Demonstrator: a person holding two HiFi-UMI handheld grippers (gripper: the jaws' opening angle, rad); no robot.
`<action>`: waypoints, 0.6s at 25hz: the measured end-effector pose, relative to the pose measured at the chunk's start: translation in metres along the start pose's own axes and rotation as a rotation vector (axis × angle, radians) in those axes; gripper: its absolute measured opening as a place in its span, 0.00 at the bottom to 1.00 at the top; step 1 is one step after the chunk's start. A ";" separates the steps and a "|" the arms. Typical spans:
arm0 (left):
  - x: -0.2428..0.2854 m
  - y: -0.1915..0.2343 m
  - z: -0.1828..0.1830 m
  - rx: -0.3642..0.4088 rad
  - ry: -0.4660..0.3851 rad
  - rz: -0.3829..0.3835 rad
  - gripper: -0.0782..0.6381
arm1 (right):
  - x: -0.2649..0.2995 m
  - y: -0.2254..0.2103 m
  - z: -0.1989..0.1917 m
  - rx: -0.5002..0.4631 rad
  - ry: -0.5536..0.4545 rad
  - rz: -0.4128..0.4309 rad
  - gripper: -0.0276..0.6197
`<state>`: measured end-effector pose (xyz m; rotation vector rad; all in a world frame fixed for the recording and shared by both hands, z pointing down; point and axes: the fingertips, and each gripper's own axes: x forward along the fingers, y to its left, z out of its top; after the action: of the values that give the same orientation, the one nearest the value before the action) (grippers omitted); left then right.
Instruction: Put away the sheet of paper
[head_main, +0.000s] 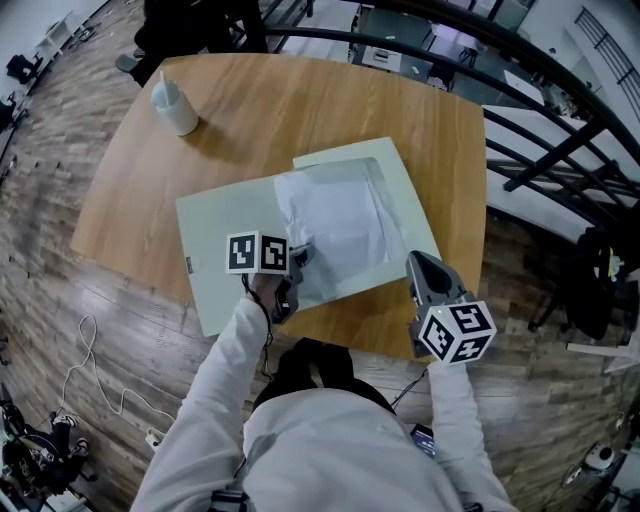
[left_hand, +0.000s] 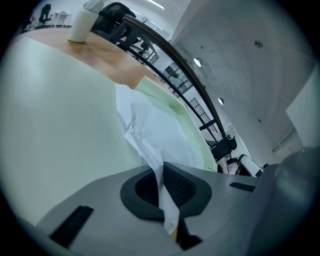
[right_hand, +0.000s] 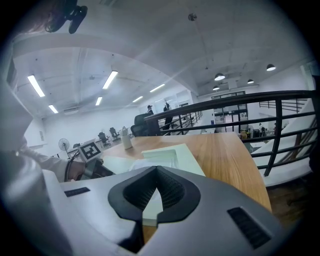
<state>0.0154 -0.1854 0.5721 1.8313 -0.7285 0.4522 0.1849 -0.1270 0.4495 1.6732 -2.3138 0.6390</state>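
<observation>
Sheet of paper (head_main: 335, 225) was caught by its near edge in the left tool (head_main: 297, 258), whose jaws were pinching that edge tight. From there the crumpled sheet ran up and away, a touch to the right, over the right half of the open green folder (head_main: 225, 240) on the worktop (head_main: 300, 100). The left tool was plainly the nearer. The right tool (head_main: 418, 268) hung off the folder's right near corner, jaws together on nothing. Any settling push would likely go straight ahead, along the sheet's length.
</observation>
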 end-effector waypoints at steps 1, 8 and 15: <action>0.003 -0.002 0.000 0.001 0.003 -0.003 0.13 | -0.001 -0.001 0.000 0.001 -0.001 -0.003 0.08; 0.020 -0.015 0.002 0.014 0.019 -0.027 0.13 | -0.004 -0.006 0.000 0.007 -0.004 -0.027 0.08; 0.039 -0.030 0.005 0.018 0.021 -0.033 0.13 | -0.011 -0.013 0.001 0.012 -0.011 -0.048 0.08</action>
<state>0.0640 -0.1935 0.5734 1.8500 -0.6809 0.4564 0.2007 -0.1221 0.4467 1.7362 -2.2745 0.6363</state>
